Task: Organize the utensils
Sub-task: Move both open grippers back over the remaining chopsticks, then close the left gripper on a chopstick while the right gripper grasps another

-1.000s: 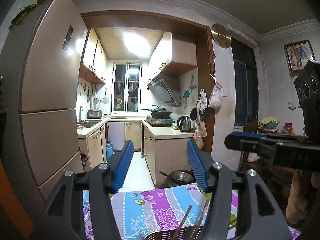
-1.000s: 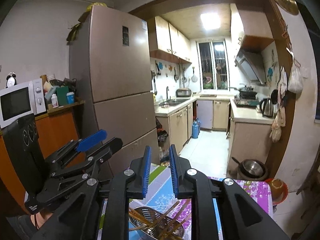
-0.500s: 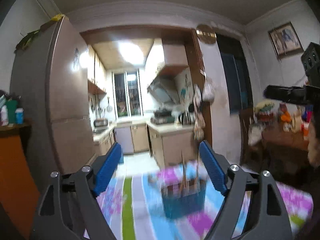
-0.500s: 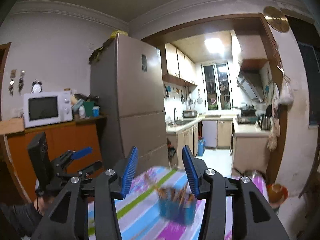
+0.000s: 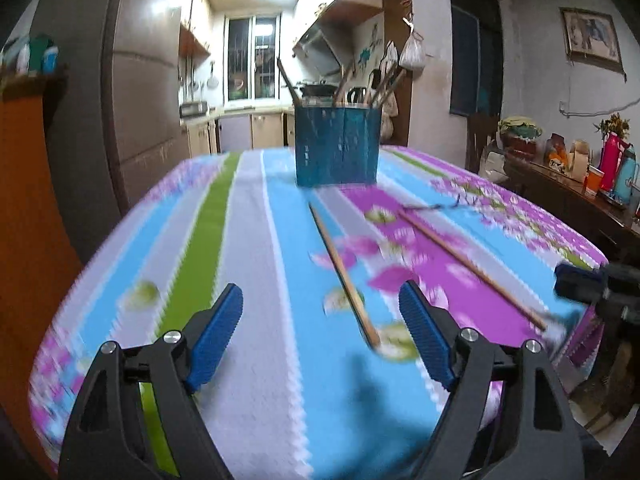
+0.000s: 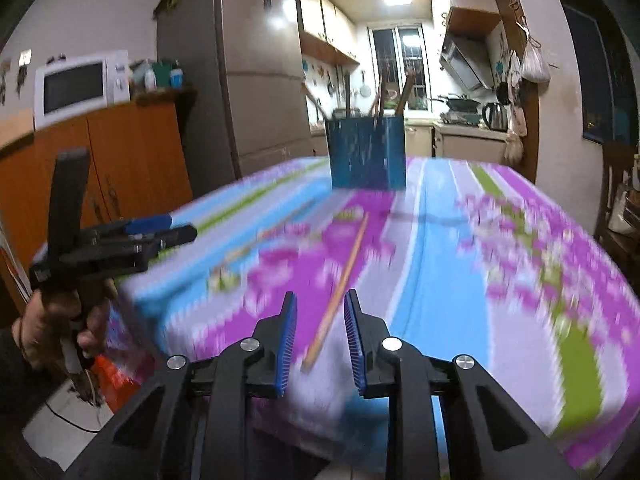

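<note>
Left wrist view: the left gripper [image 5: 320,336] sits low over the near end of a striped, flower-printed tablecloth [image 5: 248,280]; 1 second ago it was raised, facing the kitchen doorway, with only the far strip of cloth below it; its blue pads are now spread wider than then, with nothing pinched. 1 loose chopstick [image 5: 344,276] lies on the cloth, its near end between the spread pads but touching neither; a 2nd chopstick [image 5: 472,264] lies to its right, well apart, running toward the right gripper [image 5: 576,284] at the frame edge. The blue utensil holder [image 5: 336,144] stands upright at the far end of the table, sticks jutting from its top; half a second ago it looked far smaller, so the view has closed in.

Right wrist view: the right gripper [image 6: 320,340] has dropped to the table edge too; its jaws are closing around the near end of the 2nd chopstick [image 6: 340,284], which lies between the pads; contact is not yet visible. The left gripper [image 6: 160,226] shows at the left, held in a hand [image 6: 52,324].

Judgement: both hands have come down to collect the 2 stray chopsticks; the holder is the likely destination.
</note>
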`<state>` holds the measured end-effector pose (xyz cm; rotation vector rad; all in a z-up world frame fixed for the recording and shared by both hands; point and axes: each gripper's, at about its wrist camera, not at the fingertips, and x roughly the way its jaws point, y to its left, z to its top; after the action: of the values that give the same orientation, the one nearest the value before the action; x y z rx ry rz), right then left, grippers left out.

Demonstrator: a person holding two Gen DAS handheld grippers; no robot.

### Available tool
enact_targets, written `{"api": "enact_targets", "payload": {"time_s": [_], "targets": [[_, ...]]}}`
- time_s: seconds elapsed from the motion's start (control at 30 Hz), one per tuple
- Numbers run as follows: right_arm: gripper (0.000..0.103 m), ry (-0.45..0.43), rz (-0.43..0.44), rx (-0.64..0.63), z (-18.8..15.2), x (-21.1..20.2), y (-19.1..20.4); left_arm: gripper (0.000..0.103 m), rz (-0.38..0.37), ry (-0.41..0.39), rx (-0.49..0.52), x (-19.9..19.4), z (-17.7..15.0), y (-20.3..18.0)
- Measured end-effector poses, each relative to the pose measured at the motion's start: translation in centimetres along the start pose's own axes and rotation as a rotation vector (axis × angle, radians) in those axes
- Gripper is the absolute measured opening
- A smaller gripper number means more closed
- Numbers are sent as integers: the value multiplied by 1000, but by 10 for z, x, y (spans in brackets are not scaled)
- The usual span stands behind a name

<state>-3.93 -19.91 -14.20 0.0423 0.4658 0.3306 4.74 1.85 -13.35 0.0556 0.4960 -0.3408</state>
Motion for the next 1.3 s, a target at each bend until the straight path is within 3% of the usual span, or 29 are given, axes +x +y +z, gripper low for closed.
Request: {"api": "enact_targets", "payload": {"time_s": [0.27,0.53,0.77,1.3], "targets": [[17,4,-37,0,-21,10,7,70,-21,0,29,1,-27,-13],[13,-18,-66,-11,-26,10,5,37,-50,32,53,17,-37,-31],[12,-30,-57,3,-26,12,0,13,-14,10,45,21,-37,-33],[12,-47,-66,-22,-31,9,1,13,53,-55,50,15,-46,-41]]}}
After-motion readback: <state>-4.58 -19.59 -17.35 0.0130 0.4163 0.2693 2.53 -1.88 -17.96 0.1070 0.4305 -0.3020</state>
